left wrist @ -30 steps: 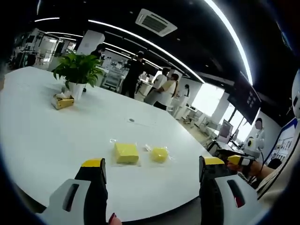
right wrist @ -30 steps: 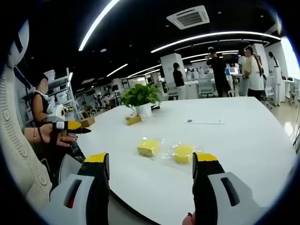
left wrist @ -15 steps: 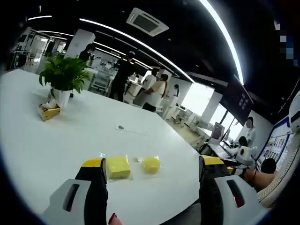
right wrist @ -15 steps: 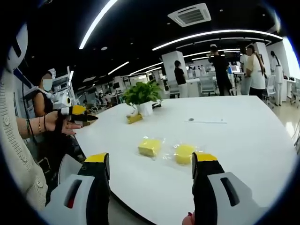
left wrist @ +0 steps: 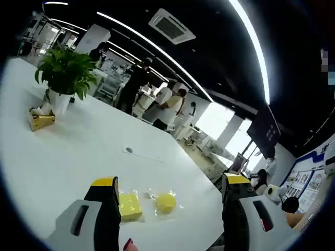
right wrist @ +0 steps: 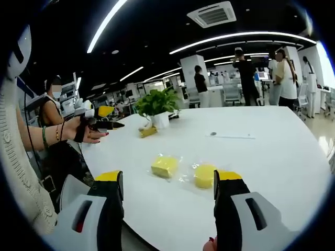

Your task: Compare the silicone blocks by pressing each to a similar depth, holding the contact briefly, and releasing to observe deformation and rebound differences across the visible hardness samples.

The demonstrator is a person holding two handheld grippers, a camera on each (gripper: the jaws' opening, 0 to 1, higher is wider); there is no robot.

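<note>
Two yellow silicone blocks in clear wrap lie on the white table [right wrist: 272, 157]. The square block [right wrist: 164, 166] is on the left and the round block [right wrist: 204, 175] on the right. My right gripper [right wrist: 168, 177] is open, its yellow-tipped jaws standing just short of the blocks and apart from them. My left gripper [left wrist: 171, 182] is open too; the square block [left wrist: 129, 205] is partly hidden behind its left jaw and the round block [left wrist: 166, 202] lies between the jaws, farther on. In the right gripper view, a hand holds the left gripper [right wrist: 102, 118] in the air at the table's left edge.
A potted plant [right wrist: 157, 104] and a small yellow box [right wrist: 148, 133] stand farther back on the table, beside a small dark spot [right wrist: 212, 134]. Several people stand in the room behind. A seated person [right wrist: 49, 110] is at the left. The table edge runs close in front of both grippers.
The left gripper has risen and moved in toward the table; the blocks now sit lower and closer in its view. The right gripper has barely moved. Both stay open.
</note>
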